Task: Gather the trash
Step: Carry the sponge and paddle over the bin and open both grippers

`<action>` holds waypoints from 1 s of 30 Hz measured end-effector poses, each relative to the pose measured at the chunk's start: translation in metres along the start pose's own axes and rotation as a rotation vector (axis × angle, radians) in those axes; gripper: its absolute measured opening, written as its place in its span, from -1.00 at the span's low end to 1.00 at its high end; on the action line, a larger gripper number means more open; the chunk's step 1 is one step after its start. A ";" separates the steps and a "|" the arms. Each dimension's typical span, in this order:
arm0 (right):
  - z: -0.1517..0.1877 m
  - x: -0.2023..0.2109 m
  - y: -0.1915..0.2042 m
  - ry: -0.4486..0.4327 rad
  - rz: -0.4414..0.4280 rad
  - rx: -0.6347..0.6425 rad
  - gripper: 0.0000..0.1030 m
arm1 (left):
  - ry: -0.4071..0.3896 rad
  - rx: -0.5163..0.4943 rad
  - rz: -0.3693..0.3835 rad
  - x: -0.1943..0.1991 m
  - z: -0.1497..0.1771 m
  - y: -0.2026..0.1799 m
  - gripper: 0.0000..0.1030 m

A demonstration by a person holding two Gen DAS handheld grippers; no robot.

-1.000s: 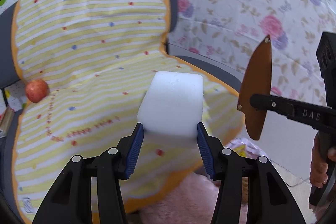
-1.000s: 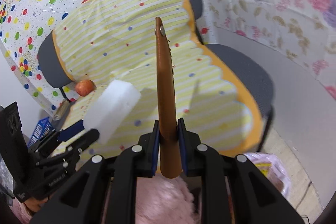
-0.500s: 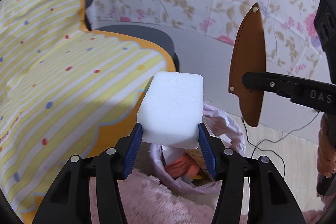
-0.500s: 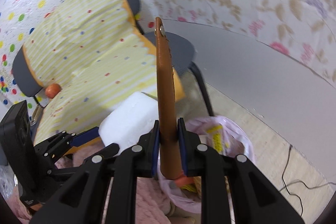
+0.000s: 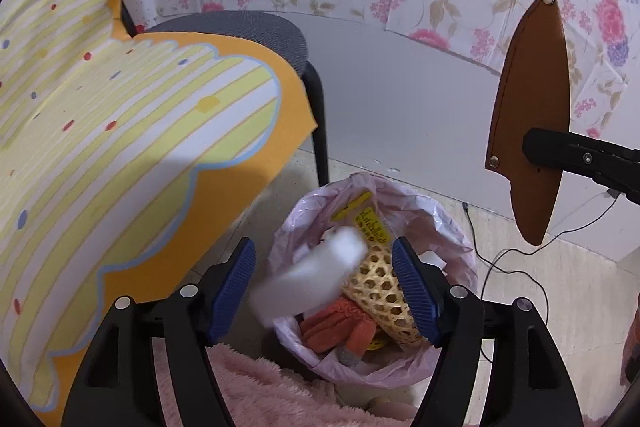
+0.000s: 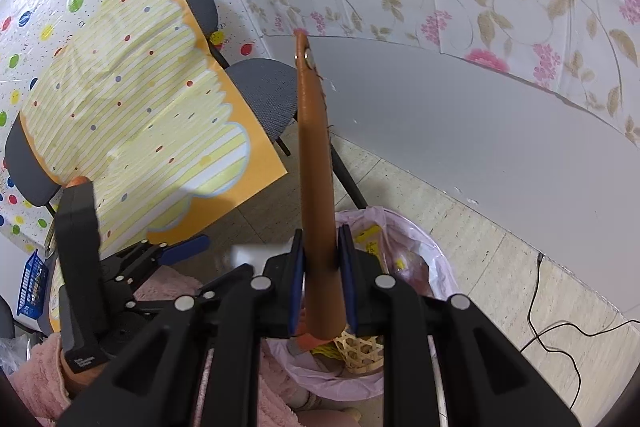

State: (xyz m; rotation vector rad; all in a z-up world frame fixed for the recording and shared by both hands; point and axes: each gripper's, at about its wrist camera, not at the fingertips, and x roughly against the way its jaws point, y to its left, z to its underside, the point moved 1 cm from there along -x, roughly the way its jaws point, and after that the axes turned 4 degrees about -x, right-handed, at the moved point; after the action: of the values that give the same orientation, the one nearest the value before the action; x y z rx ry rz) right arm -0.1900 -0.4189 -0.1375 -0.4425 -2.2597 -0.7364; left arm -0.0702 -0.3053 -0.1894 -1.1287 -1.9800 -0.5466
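My left gripper point(image 5: 325, 281) is open above the trash bin lined with a pink bag point(image 5: 460, 255). The white foam block point(image 5: 312, 279) is blurred between the spread blue pads, falling toward the bin. The bin holds a woven basket point(image 5: 380, 291), an orange glove point(image 5: 340, 327) and a yellow wrapper. My right gripper point(image 6: 323, 281) is shut on a flat brown leather piece point(image 6: 316, 163), held upright over the bin point(image 6: 424, 259); it also shows in the left wrist view point(image 5: 532, 115). The foam block shows blurred in the right wrist view point(image 6: 256, 253).
A grey chair point(image 5: 248, 31) with a yellow striped cloth point(image 5: 100, 147) stands left of the bin. A black cable point(image 5: 504, 267) lies on the floor to the right. A pink fluffy fabric point(image 5: 256, 383) is at the bottom. A floral sheet covers the wall.
My left gripper moved over the bin and opened, letting the foam block drop. My right gripper followed, still holding the leather piece.
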 end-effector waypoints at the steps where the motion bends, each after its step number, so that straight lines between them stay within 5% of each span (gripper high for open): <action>1: 0.000 -0.001 0.000 -0.002 -0.004 0.000 -0.67 | -0.010 0.009 -0.008 0.005 0.001 0.004 0.38; 13: -0.003 -0.032 -0.001 -0.008 0.116 0.096 -0.65 | -0.133 0.155 -0.099 0.068 0.006 0.053 0.54; 19: 0.001 -0.033 -0.001 0.004 0.100 0.110 -0.64 | -0.150 0.178 -0.114 0.077 0.003 0.058 0.54; 23: 0.004 -0.043 -0.005 0.042 0.140 0.117 0.03 | -0.139 0.159 -0.113 0.072 0.003 0.050 0.60; 30: -0.001 -0.024 -0.002 0.006 0.149 0.137 0.03 | -0.136 0.142 -0.119 0.073 0.006 0.043 0.68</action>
State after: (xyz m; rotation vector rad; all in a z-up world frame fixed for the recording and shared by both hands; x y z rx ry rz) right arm -0.1738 -0.4232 -0.1545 -0.5352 -2.2268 -0.5030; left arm -0.0582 -0.2410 -0.1348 -0.9881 -2.1768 -0.3912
